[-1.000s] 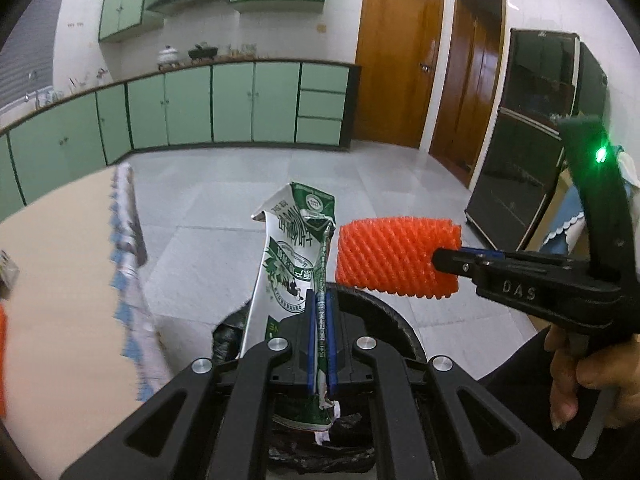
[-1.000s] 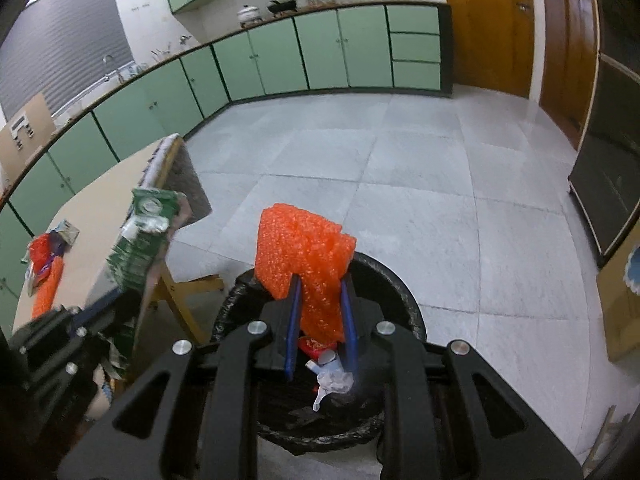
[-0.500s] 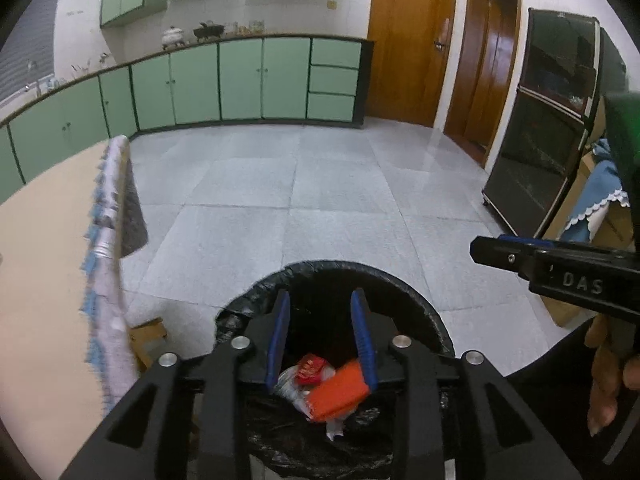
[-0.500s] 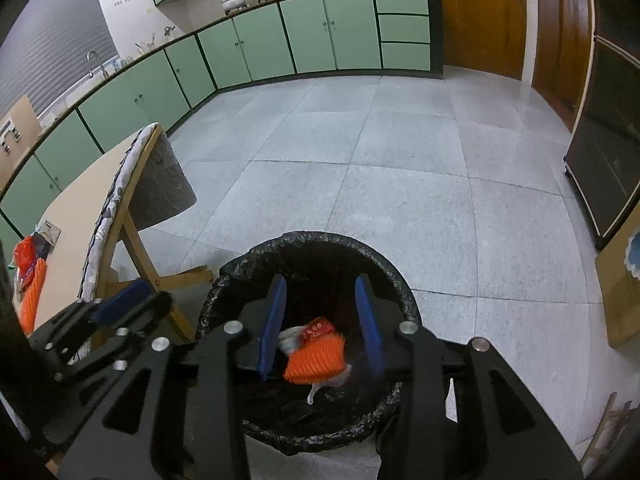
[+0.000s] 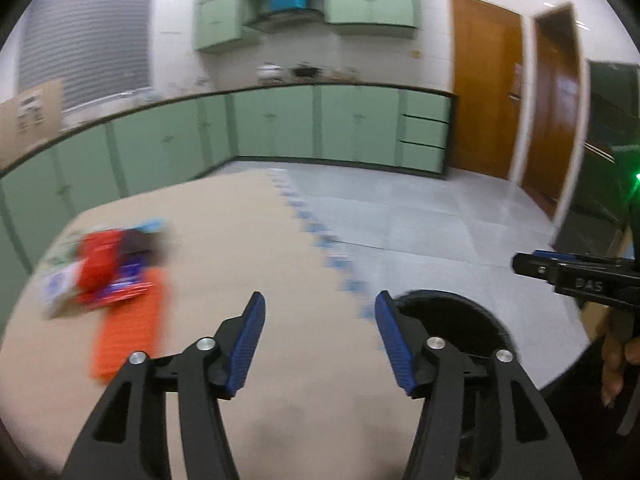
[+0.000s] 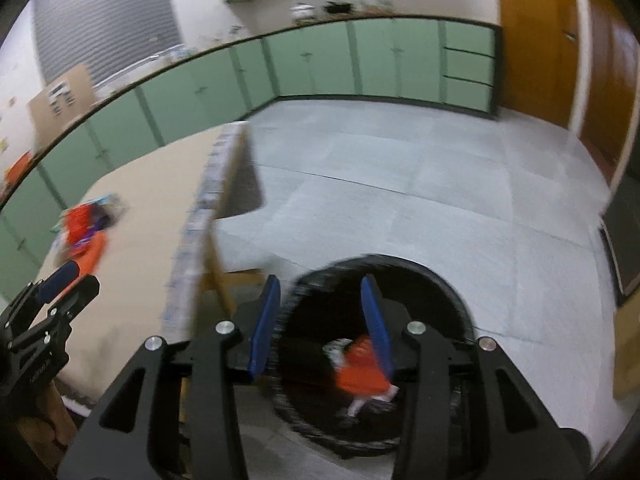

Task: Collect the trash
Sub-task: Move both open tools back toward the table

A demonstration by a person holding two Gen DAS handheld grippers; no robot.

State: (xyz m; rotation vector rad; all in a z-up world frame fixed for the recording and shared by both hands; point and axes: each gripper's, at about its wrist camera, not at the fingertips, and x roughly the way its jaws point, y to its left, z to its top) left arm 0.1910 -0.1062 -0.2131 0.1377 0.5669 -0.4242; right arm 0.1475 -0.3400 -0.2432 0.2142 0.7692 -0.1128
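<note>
Both tongs empty. Our left gripper [image 5: 320, 336] is spread wide, nothing between the pads, hanging over the table's [image 5: 248, 240] near right edge and aimed across the top. Our right gripper [image 6: 320, 320] is also open, somewhat narrower, holding nothing, poised above the black-lined bin [image 6: 448, 288] on the floor just beside the table's right edge.

Inside the bin we see an orange foam net [image 6: 360, 372] plus some white scraps; the rest is too blurred to name.

Remaining trash sits in one pile near the table's far left edge: a red wrapper [image 5: 100, 268], something dark and something purple mixed in, a pale carton piece at the left, and a second orange mesh sleeve [image 5: 132, 328] lying nearest us. Well apart from both grippers.

Risks, as we judge them:
- Pile is overlapped, so closing on the red wrapper likely drags neighbours along and drops them on the way to the bin.
- Mesh sleeve lies flat and soft; pads may skid over it or catch only one edge.
- Bin sits below the table's edge, and a release too early lands on the tablecloth fringe [image 5: 320, 236] or the floor.
- Both views are smeared, so aim is rough.
</note>
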